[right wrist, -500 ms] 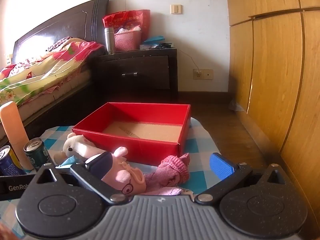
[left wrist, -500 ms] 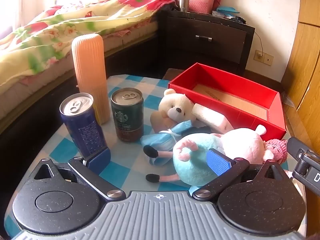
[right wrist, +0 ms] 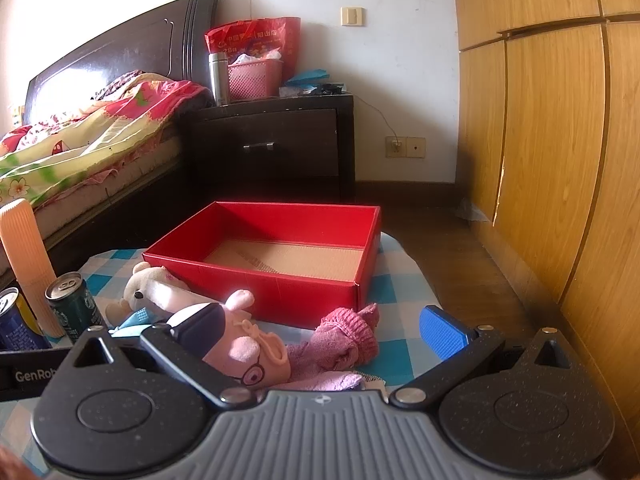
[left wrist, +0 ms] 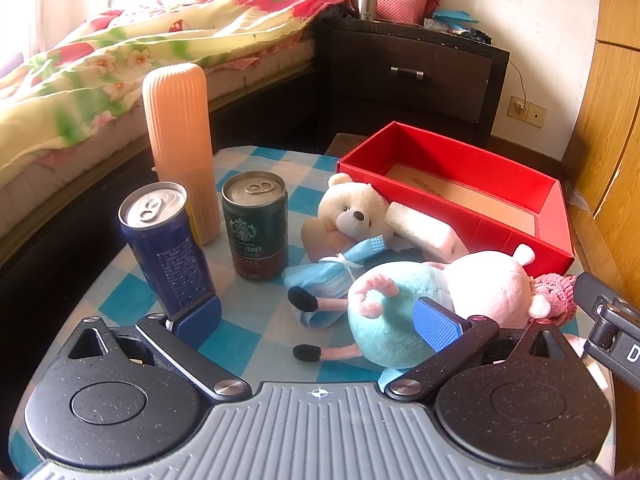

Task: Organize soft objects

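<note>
Nothing moved: both claws, left and right, remain spread and empty.
Risk: the left claw nudges the blue can while reaching for the pig toy.

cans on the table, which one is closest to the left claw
The blue can: it stands right behind the left claw's left fingertip. The dark green Starbucks can stands farther back, beside the teddy bear.

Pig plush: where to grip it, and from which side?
Grip the pig plush across its round blue belly, coming from above with the left tongs, which are open and nearest. It lies on its side, head toward the red box; legs are too thin.
</note>
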`<move>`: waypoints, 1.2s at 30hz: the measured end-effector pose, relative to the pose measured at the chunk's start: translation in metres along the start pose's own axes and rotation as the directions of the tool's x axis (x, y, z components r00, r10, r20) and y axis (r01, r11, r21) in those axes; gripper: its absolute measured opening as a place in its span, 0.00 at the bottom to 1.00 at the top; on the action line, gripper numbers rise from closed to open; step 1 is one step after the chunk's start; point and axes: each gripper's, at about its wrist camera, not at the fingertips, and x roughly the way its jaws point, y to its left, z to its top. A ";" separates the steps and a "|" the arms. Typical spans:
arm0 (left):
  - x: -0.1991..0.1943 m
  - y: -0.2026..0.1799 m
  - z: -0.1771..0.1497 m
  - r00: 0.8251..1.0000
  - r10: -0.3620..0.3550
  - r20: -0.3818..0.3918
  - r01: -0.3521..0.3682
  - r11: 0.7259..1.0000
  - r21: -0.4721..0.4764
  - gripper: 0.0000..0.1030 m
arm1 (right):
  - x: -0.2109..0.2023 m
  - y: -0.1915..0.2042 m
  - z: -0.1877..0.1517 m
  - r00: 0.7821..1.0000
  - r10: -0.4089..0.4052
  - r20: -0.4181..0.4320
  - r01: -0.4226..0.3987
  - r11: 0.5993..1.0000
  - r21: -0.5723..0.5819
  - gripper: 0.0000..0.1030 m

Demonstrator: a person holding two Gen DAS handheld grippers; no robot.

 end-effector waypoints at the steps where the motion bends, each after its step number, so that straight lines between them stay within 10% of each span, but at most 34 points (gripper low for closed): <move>1: 0.000 0.000 0.000 1.000 -0.001 0.000 0.001 1.000 0.000 0.95 | 0.000 0.000 0.000 1.000 0.000 0.000 0.000 1.000 -0.001 0.82; 36: 0.003 -0.014 -0.004 0.997 -0.078 0.028 0.074 0.991 0.111 0.95 | 0.001 -0.015 0.001 1.000 -0.002 -0.031 0.003 1.000 0.028 0.82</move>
